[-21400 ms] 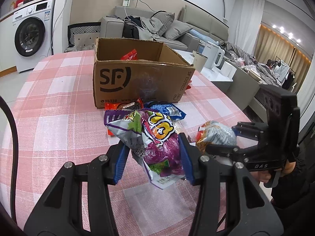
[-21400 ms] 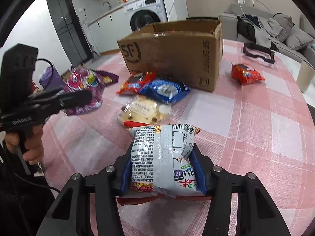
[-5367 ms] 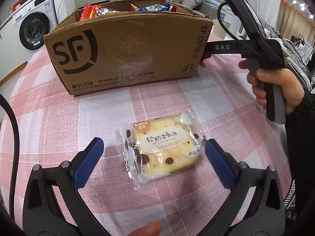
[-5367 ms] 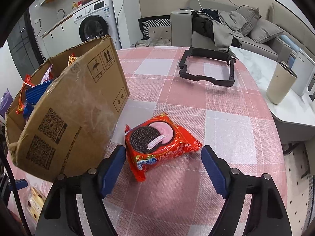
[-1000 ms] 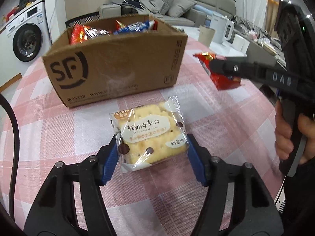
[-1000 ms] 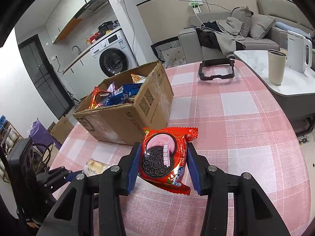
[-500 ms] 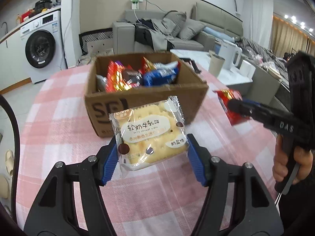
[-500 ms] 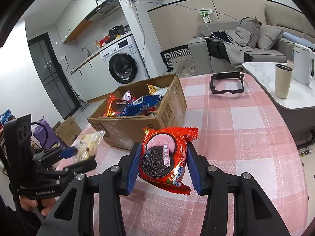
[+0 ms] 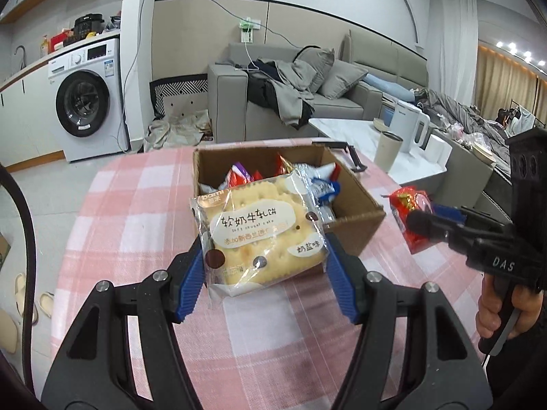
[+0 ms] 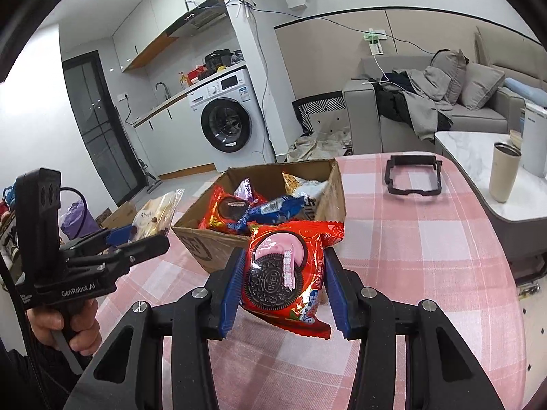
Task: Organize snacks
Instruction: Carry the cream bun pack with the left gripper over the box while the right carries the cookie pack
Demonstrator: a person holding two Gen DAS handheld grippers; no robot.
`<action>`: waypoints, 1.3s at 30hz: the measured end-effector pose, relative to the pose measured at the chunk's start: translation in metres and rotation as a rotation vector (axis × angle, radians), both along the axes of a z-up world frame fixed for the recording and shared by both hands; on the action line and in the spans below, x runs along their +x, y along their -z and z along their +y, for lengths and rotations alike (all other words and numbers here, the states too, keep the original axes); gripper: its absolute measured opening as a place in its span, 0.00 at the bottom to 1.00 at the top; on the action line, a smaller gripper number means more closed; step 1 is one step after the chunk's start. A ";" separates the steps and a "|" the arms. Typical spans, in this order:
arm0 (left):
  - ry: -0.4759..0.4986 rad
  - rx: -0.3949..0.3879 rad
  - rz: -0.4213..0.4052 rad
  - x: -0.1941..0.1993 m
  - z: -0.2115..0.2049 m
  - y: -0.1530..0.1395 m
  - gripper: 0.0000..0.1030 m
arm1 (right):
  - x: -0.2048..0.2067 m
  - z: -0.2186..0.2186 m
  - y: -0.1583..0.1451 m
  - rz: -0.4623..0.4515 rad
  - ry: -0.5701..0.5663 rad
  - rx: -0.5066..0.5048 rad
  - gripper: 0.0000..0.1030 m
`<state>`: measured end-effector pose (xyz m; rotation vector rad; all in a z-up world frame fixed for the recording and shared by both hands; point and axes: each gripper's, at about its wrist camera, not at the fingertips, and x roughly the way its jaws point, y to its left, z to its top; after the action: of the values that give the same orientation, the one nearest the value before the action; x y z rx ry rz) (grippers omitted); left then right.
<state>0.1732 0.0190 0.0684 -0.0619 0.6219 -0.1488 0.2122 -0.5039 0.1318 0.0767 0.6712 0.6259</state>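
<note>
Cardboard box: brown, open, snack-filled, mid-table.
Left gripper: clamps pale clear-wrapped biscuit packet.
Right gripper: clamps red cookie packet.
Risk: slick wrappers may slip short of the box.

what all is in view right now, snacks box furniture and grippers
cracker pack: 1, pale yellow, clear wrap, held in left gripper
Oreo pack: 1, red, held in right gripper
cardboard box: 1, brown, on table, open, several snack packs inside
table: 1, pink-white check cloth
black frame: 1, far side of the table
cup: 1, beige, marble side table
kettle: 1, white, behind cup
washing machine: 1, white
sofa: 1, grey
left gripper: black, blue jaws
right gripper: black, blue jaws
</note>
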 end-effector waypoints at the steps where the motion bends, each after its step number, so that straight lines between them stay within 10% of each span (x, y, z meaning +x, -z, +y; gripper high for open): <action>1: -0.002 0.003 -0.006 0.003 -0.001 -0.002 0.60 | 0.001 0.002 -0.002 -0.003 -0.005 0.000 0.44; 39: -0.007 0.097 -0.017 0.108 -0.002 0.008 0.60 | 0.078 0.065 0.003 -0.014 -0.049 -0.013 0.44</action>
<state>0.2808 0.0172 0.0604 0.0309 0.6116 -0.1116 0.2899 -0.4385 0.1285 0.0440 0.6656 0.6680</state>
